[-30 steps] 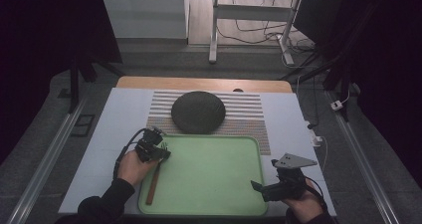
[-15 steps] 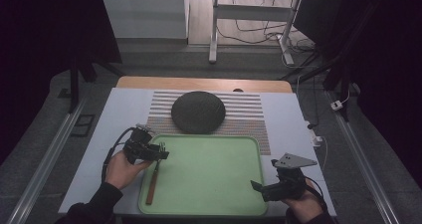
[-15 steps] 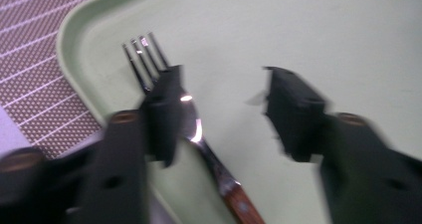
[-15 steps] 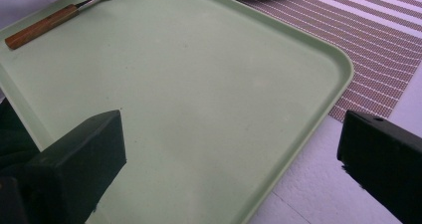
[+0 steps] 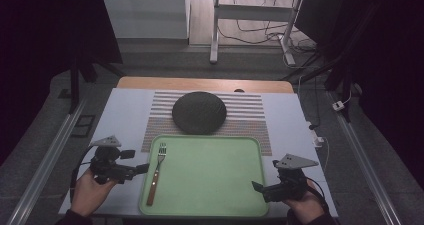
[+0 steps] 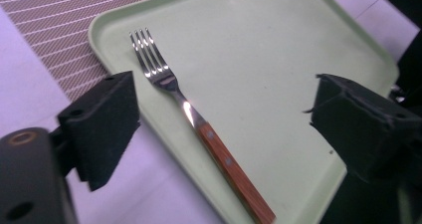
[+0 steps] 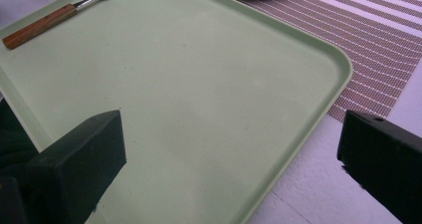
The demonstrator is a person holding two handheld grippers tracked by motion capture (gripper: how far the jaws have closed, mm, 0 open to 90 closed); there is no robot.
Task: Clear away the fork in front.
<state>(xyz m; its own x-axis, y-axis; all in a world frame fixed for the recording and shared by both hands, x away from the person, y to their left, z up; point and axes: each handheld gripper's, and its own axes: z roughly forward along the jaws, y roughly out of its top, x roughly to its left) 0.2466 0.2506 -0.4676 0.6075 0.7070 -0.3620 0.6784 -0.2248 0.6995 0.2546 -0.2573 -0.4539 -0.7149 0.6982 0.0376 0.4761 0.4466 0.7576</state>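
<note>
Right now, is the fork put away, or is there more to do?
Looks done: the fork lies on the green tray, by its left edge. In hand: nothing; the left gripper and the right gripper are both open. Left: perhaps the dark plate, sitting on the striped mat.

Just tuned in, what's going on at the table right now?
A person holds a gripper in each hand. The left gripper, jaws open, sits just off the left edge of the green tray, beside the wooden-handled fork lying on it. The right gripper, also open, holds nothing. A dark round plate sits on the striped mat.
</note>
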